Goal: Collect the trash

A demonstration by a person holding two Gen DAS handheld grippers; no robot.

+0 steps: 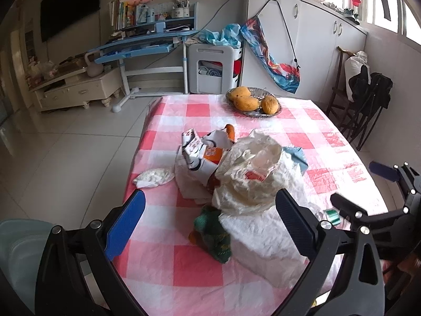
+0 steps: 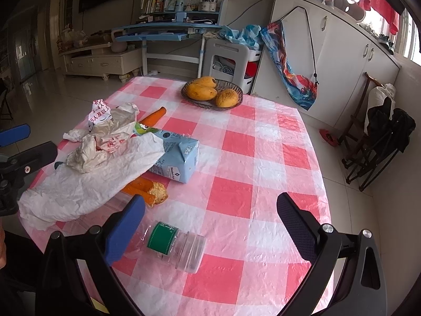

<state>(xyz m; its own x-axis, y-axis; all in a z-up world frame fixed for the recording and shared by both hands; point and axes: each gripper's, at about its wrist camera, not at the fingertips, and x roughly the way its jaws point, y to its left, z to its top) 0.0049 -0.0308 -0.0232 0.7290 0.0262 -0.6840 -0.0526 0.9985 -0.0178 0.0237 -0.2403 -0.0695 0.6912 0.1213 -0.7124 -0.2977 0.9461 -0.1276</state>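
Nearest the right wrist camera, a clear plastic bottle (image 2: 175, 247) with a green label lies on its side on the counter (image 2: 263, 158), which is covered in a pink-and-white checked cloth. The right tongs (image 2: 210, 227) stand with fingers wide apart, holding nothing; the bottle lies between them, close to the blue left finger, and contact cannot be confirmed.

The left tongs (image 1: 210, 223) are likewise spread apart and empty, held over the near end of the trash pile. A green wrapper (image 1: 214, 233) lies between the fingers on the cloth, just beside a large white paper sheet (image 1: 263, 237).

The trash sits heaped at the centre of the counter toward its left side. A crumpled plastic bag (image 1: 252, 173) rests on top of the white paper. A torn printed carton (image 1: 200, 155) lies behind it. A light blue milk carton (image 2: 176, 155) lies on its side, partly covered by the paper. A broken carrot piece (image 2: 147, 189) protrudes from under the paper's edge, and a second carrot (image 2: 154, 117) lies behind the pile. A small white tissue wad (image 1: 154, 177) sits apart near the left edge.

At the far end, well apart from the trash, a bowl (image 2: 211, 92) holds three mangoes (image 2: 201, 92).
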